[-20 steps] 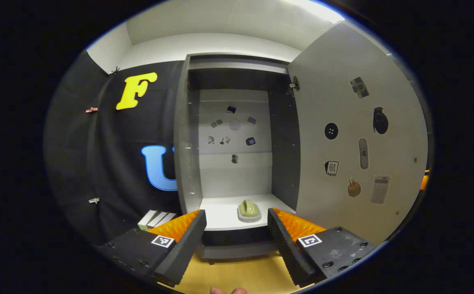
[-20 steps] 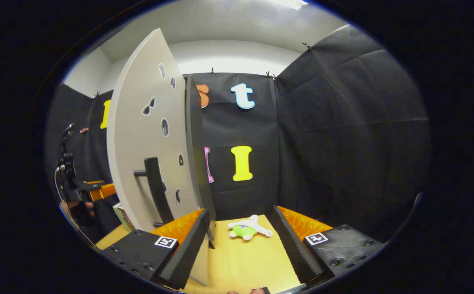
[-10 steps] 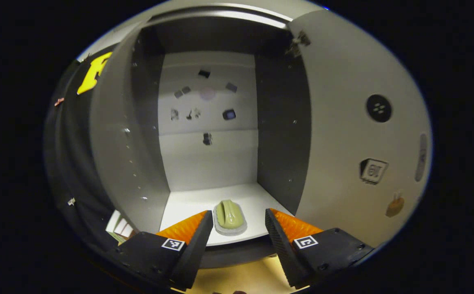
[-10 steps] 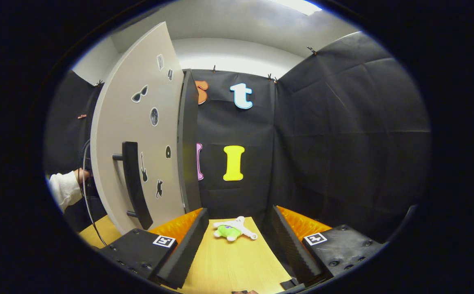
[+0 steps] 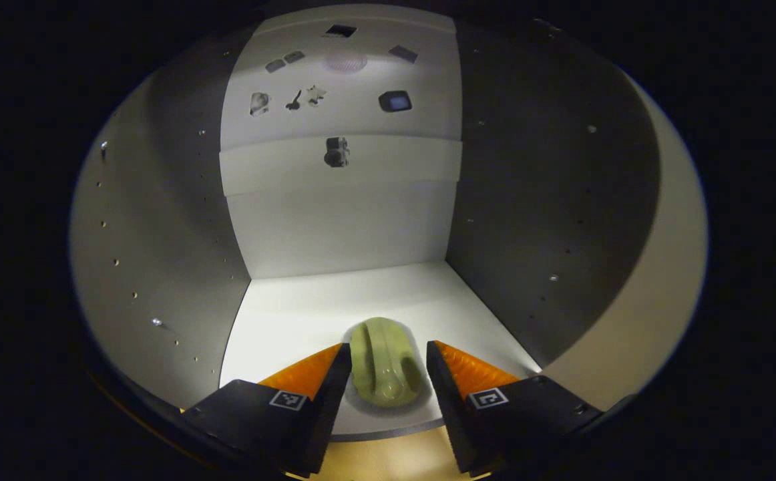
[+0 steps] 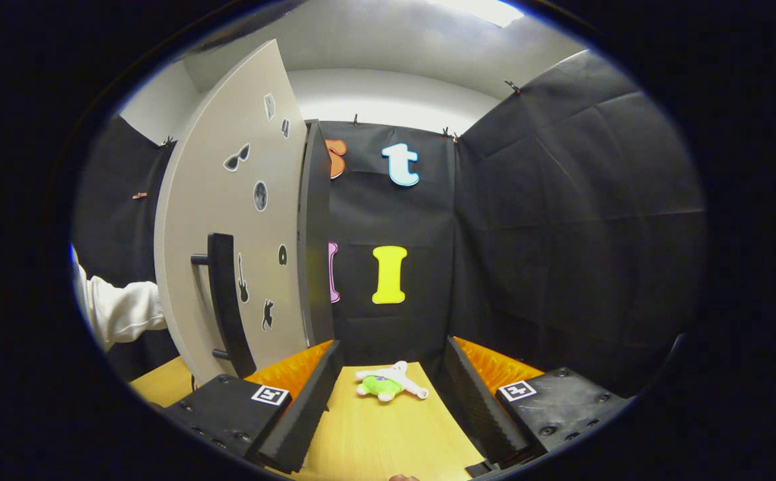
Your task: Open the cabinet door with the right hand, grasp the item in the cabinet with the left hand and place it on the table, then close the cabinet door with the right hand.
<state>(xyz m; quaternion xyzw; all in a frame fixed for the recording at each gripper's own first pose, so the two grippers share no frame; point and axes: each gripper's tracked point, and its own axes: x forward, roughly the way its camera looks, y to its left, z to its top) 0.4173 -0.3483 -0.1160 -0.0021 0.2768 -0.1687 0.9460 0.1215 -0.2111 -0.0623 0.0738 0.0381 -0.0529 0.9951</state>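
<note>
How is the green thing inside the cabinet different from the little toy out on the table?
The green item is a plain, smooth, rounded lump in one pale colour; the toy is white and bright green with limbs splayed. The item lies on the cabinet shelf between the left hand-held gripper fingers; the toy lies on the table, untouched. Both are small.

Black cloth (image 6: 561,220) hangs as the booth's walls, pinned by small clips along its top edge, with a white wall band (image 6: 388,100) and a pale ceiling above where a bright ceiling light (image 6: 488,9) glows. Below lies a light wooden tabletop (image 6: 388,434). In the left gripper view the scene is dim, lit mainly from the front, with pale panels shading to grey at the sides.
</note>
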